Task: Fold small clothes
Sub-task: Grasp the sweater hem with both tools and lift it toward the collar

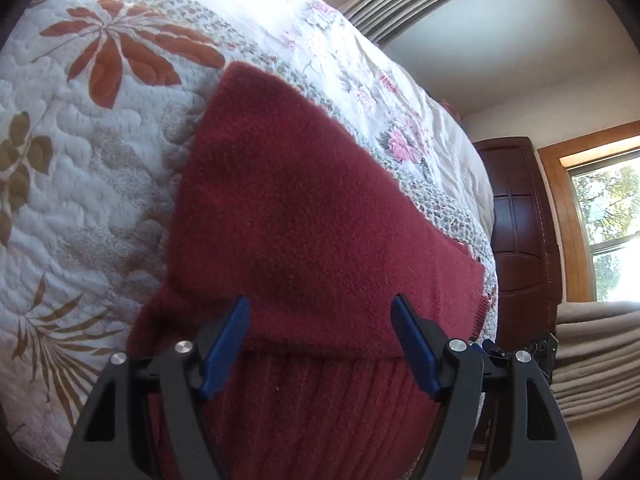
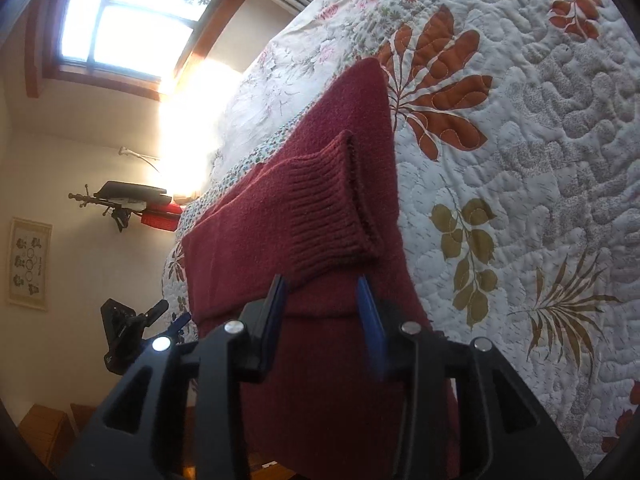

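Left wrist view: my left tongs stand wide apart, their blue pads hovering over a dark red sweater without gripping it. The sweater lies on the quilted bedspread of a bed, folded into a long shape. Its ribbed hem runs under the tongs and is cut off by the bottom edge. Whether the pads touch the fabric is hard to judge. A dark wooden cabinet and a window sit beyond the bed edge; part of my other tongs peeks out behind the right finger.

Right wrist view: my right tongs are also apart, though with a narrower gap, and the sweater lies between and beneath them, not clamped. A ribbed cuff of a sleeve rests folded on top of the body, just ahead of the fingertips. The sweater's near end is hidden by the tongs' black frame. The bedspread fills the right side. At the left, a bright window washes out the wall; the left tongs show small and partly hidden.
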